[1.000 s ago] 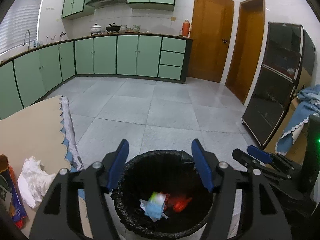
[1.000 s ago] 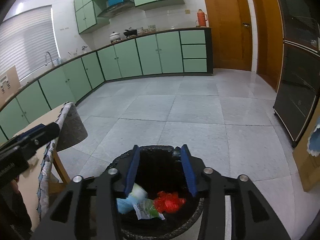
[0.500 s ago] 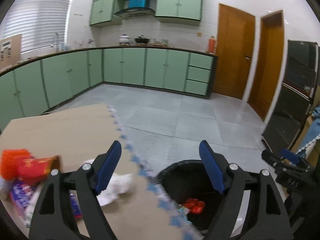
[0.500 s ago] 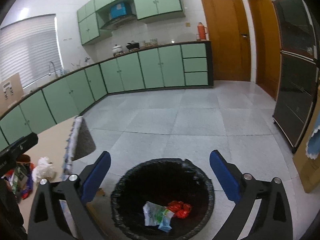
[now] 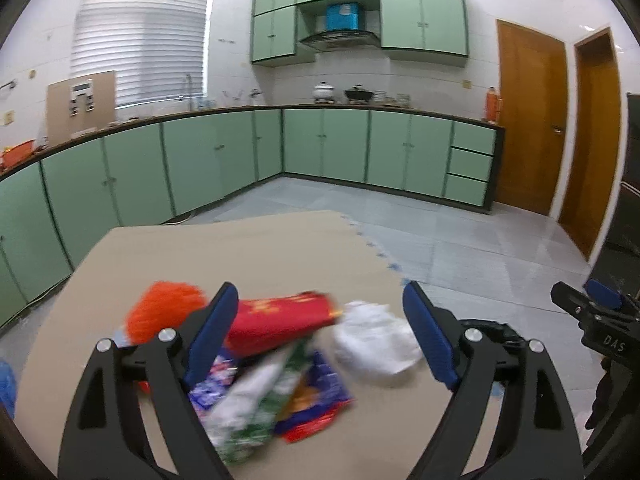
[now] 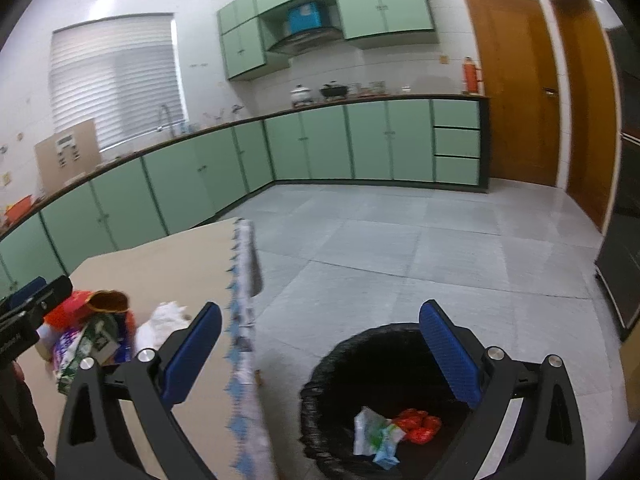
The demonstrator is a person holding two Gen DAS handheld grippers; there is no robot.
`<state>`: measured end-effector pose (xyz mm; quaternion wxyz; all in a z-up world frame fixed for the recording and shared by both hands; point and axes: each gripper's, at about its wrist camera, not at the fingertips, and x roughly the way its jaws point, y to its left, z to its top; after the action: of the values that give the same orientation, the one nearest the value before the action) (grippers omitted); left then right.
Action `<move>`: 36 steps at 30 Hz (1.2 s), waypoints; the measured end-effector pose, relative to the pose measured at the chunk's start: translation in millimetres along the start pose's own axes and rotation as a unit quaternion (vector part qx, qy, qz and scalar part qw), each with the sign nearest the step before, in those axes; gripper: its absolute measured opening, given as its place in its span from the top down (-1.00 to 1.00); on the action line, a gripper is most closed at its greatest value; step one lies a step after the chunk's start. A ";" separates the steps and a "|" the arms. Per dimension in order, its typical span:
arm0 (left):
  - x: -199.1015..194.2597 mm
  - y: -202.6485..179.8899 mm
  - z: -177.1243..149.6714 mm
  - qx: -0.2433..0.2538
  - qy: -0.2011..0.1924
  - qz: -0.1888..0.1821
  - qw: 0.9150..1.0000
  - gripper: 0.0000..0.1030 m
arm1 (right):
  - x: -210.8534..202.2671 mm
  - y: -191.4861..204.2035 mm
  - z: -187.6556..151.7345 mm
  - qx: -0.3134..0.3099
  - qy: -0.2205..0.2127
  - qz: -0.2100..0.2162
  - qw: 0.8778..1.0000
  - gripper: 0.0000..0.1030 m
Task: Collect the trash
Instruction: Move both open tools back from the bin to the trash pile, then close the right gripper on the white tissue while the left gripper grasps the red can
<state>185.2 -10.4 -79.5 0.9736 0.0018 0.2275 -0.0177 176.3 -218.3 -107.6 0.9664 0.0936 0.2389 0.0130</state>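
My left gripper (image 5: pixel 320 340) is open and empty above a pile of trash on the tan table (image 5: pixel 248 256): an orange crumpled piece (image 5: pixel 160 312), a red tube-shaped pack (image 5: pixel 280 318), a white crumpled paper (image 5: pixel 376 342), and green-white and blue wrappers (image 5: pixel 276 396). My right gripper (image 6: pixel 320 356) is open and empty, over the table's edge and the black-lined trash bin (image 6: pixel 324 376). The bin holds a red wrapper (image 6: pixel 416 426) and a white-green wrapper (image 6: pixel 376 434). The pile also shows in the right wrist view (image 6: pixel 100 328).
The table's patterned cloth edge (image 6: pixel 242 320) runs between pile and bin. Green kitchen cabinets (image 5: pixel 320 148) line the far walls. Wooden doors (image 5: pixel 528 128) stand at right. A dark fridge (image 6: pixel 624 240) stands right of the bin.
My left gripper swung left from over the bin to over the trash pile on the table. My right gripper opened wide and drew back left; the wrapper it held now lies in the bin.
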 end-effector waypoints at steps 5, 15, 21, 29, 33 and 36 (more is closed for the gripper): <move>-6.4 38.9 -10.1 -0.010 0.007 0.038 0.999 -0.58 | 9.3 34.6 -4.6 -0.021 0.003 0.028 0.999 -0.88; -6.8 80.2 -12.9 -0.035 0.014 0.073 0.997 -0.58 | 38.8 99.0 -13.3 -0.072 0.030 0.061 0.995 -0.87; -3.3 88.8 -13.5 -0.037 0.016 0.077 0.996 -0.58 | 62.9 113.0 -14.5 -0.084 0.058 0.063 0.993 -0.82; 3.7 90.2 -13.6 -0.040 0.021 0.075 0.996 -0.58 | 87.1 113.9 -16.2 -0.076 0.096 0.046 0.991 -0.76; 5.8 87.4 -16.2 -0.037 0.021 0.072 0.996 -0.58 | 94.2 114.5 -17.9 -0.079 0.117 0.057 0.988 -0.58; 7.5 86.5 -17.6 -0.037 0.022 0.070 0.997 -0.58 | 97.9 114.0 -20.5 -0.078 0.132 0.073 0.986 -0.32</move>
<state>187.2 76.0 -98.9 0.9665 -0.0181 0.2491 0.0593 255.7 -95.8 -149.0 0.9274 0.0320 0.3549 0.1141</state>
